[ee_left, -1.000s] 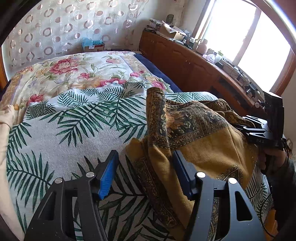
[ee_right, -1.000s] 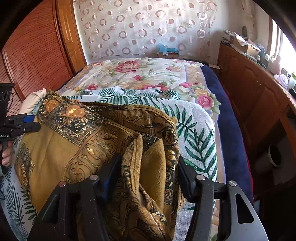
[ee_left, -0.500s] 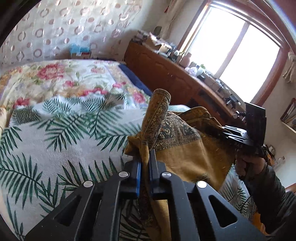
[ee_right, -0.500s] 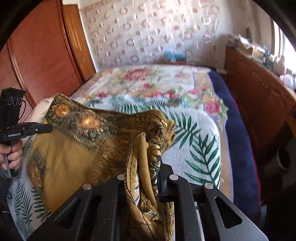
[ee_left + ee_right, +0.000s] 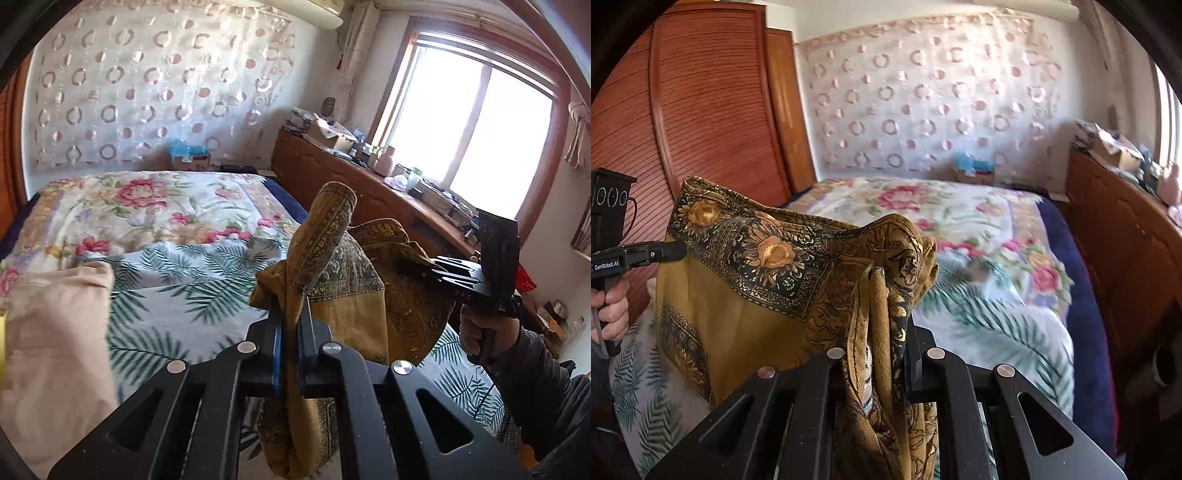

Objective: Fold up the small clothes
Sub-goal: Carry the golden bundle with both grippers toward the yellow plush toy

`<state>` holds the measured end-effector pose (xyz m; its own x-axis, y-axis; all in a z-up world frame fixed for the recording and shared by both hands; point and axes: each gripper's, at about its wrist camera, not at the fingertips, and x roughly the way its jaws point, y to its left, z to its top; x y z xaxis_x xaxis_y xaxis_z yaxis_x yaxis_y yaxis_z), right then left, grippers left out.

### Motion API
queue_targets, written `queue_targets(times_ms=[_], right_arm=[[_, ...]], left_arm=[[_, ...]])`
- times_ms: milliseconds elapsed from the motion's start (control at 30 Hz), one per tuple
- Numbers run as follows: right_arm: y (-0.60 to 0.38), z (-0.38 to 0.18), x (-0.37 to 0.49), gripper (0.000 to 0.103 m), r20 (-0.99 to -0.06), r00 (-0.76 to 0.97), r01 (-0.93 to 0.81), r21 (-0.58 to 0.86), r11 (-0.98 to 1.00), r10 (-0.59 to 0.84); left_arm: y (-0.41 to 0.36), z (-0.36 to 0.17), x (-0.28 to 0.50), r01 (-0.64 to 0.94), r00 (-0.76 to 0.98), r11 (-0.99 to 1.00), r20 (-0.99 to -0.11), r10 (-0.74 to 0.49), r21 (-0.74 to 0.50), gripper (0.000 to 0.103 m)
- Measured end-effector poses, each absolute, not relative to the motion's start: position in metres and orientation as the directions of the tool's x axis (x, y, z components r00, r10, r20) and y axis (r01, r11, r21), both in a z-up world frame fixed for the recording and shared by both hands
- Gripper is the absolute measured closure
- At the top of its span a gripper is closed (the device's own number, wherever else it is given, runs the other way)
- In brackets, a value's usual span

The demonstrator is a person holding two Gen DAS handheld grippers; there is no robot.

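Above the bed [image 5: 177, 295], my left claw [image 5: 290, 332] and right claw [image 5: 886, 332] each pinch the scarf [image 5: 746, 295], hanging toward 6 o'clock; folding looks barely begun.

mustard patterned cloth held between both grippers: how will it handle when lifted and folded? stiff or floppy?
Probably very floppy: the mustard cloth sags in a curve between the left gripper and right gripper and hangs limp below both. Likely thin and light, since it bunches into narrow folds inside the closed jaws. Its faint sheen hints it may be slippery, so corners could slide out.
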<state>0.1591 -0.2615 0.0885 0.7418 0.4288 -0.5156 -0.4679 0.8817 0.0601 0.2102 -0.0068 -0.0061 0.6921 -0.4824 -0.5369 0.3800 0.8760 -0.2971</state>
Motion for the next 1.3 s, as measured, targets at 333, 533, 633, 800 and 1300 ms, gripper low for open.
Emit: queue_targets(times_ms=[333,533,633,800,1300], right_arm=[[-0.219,0.096,0.198,0.091,-0.479,0.717,-0.58,-0.006,0.815,0.507],[-0.176,0.11,0.236,0.091,-0.465,0.683,-0.667,-0.082,0.741,0.563],[-0.142,0.115,0.253,0.091,-0.463,0.667,-0.706,-0.139,0.695,0.584],[-0.086,0.112,0.282,0.091,-0.481,0.626,-0.76,-0.204,0.617,0.613],[0.029,0.083,0.347,0.071,-0.544,0.543,-0.819,-0.175,0.546,0.64]], left_arm=[[0.056,0.003,0.184,0.266,0.781,0.927,-0.505,-0.368,-0.264,0.096],[0.099,-0.005,0.163,0.166,0.833,0.947,-0.474,-0.284,-0.276,0.096],[0.122,-0.017,0.152,0.098,0.85,0.953,-0.475,-0.23,-0.286,0.096],[0.151,-0.041,0.137,0.004,0.859,0.952,-0.486,-0.159,-0.305,0.096],[0.184,-0.094,0.113,-0.161,0.816,0.934,-0.576,-0.056,-0.319,0.096]])
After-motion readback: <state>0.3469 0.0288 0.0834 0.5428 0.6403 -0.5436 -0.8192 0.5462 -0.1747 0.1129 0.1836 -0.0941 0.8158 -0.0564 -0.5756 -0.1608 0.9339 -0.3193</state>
